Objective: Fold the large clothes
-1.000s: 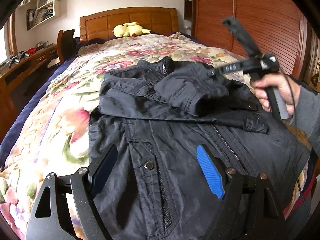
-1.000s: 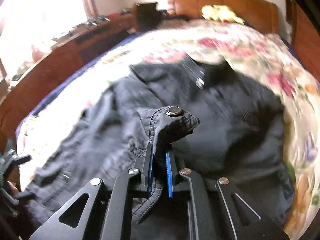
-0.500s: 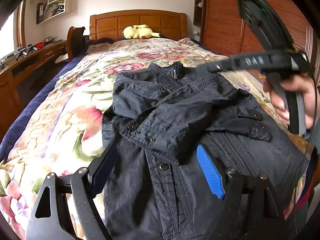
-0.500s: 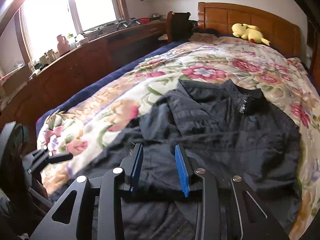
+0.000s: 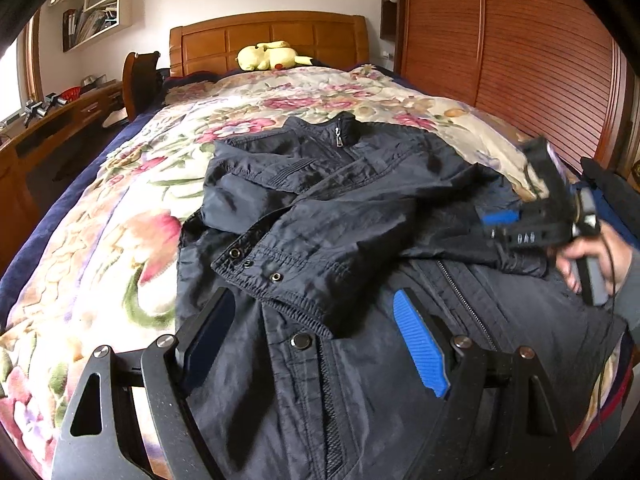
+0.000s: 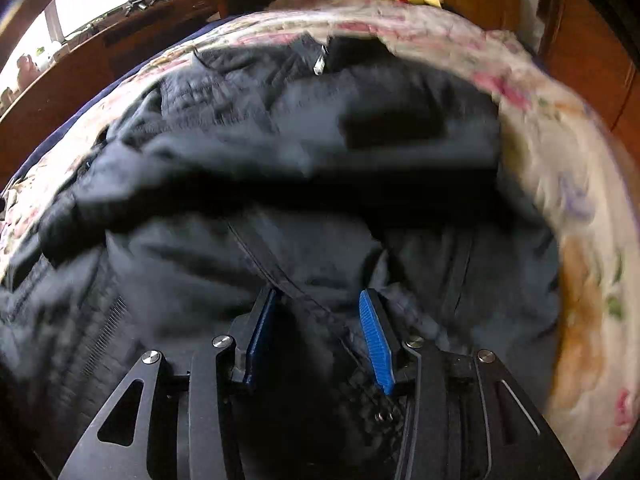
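**Dark jacket on the bed, both claws free of it**

The dark jacket (image 5: 360, 216) lies flat on the floral bedspread (image 5: 120, 216), front side up, with its collar and zipper pull at the far end, away from both claws. One sleeve (image 5: 304, 248) is folded across the chest, and its cuff with three snap buttons lies just ahead of the left claw (image 5: 316, 336). The lower part of the jacket, with a metal snap and a zipper line, fills the space under and between the fingers of this claw.

The left claw stands wide open above the fabric and it holds nothing; whether its pads touch the cloth I cannot tell. The blue pad (image 5: 420, 348) is on the right side of it and the dark pad on the left.

The right claw (image 6: 316, 336) is about half open and its jaws are opening. Jacket fabric with a zipper line lies below and between its fingers, but the pads do not press on it. This view is blurred. In the left wrist view the right claw (image 5: 496, 218) is to the right of the left claw, low over the jacket's far side, with a hand (image 5: 592, 260) around its handle.

Beyond the jacket, far ahead of the claws, a yellow plush toy (image 5: 268, 56) lies at the wooden headboard (image 5: 224, 40). A wooden wardrobe (image 5: 520, 60) stands at the right, a desk (image 5: 48, 120) at the left
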A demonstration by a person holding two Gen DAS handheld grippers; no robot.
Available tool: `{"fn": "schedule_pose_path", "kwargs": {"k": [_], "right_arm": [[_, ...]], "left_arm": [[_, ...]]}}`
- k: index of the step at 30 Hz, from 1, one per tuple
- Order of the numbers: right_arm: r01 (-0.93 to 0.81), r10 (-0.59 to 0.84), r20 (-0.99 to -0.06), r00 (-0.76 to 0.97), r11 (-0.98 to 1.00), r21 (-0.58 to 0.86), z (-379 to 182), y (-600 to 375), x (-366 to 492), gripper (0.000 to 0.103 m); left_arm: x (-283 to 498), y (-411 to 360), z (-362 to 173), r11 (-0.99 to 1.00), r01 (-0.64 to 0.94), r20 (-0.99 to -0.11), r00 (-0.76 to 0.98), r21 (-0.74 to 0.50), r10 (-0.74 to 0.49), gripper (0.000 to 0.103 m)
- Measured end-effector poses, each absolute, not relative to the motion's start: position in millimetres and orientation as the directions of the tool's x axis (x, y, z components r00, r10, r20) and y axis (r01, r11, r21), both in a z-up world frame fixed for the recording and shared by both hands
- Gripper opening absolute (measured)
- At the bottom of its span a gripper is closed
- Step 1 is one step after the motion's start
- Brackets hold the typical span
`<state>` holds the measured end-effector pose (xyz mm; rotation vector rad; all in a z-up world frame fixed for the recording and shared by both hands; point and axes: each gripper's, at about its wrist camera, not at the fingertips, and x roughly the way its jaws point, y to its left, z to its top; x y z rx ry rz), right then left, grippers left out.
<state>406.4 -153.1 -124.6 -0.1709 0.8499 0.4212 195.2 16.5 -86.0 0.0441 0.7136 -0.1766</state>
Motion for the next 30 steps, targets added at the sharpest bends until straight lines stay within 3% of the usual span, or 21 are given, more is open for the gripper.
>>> {"fn": "schedule_pose_path", "kwargs": {"k": [2, 10, 15, 17, 30], "right_arm": [[-0.434, 0.349, -0.692, 0.632, 0.899, 0.058, -135.6, -159.2, 401.7, 0.046], [-0.438, 0.36, -0.669, 0.65, 0.897, 0.058, -139.8, -159.8, 400.2, 0.048], [-0.445, 0.384, -0.656, 0.65, 0.892, 0.08, -133.6, -169.6, 390.0, 0.049], [-0.447, 0.391, -0.651, 0.651, 0.89, 0.089, -132.6, -173.0, 386.7, 0.049], [-0.451, 0.396, -0.65, 0.649, 0.888, 0.091, -131.2, -174.3, 384.2, 0.05]], "left_arm": [[196.7, 14.1, -86.3, 0.983, 0.179, -0.654, 0.741, -0.029, -0.154, 0.082], [209.5, 4.5, -97.9, 0.983, 0.183, -0.675, 0.723, -0.02, -0.148, 0.082], [217.1, 4.1, -99.1, 0.98, 0.191, -0.679, 0.713, -0.047, -0.172, 0.057], [220.0, 3.2, -97.6, 0.982, 0.185, -0.677, 0.717, -0.043, -0.165, 0.053], [247.4, 15.7, -125.4, 0.993, 0.101, -0.771, 0.628, -0.056, -0.107, 0.053]]}}
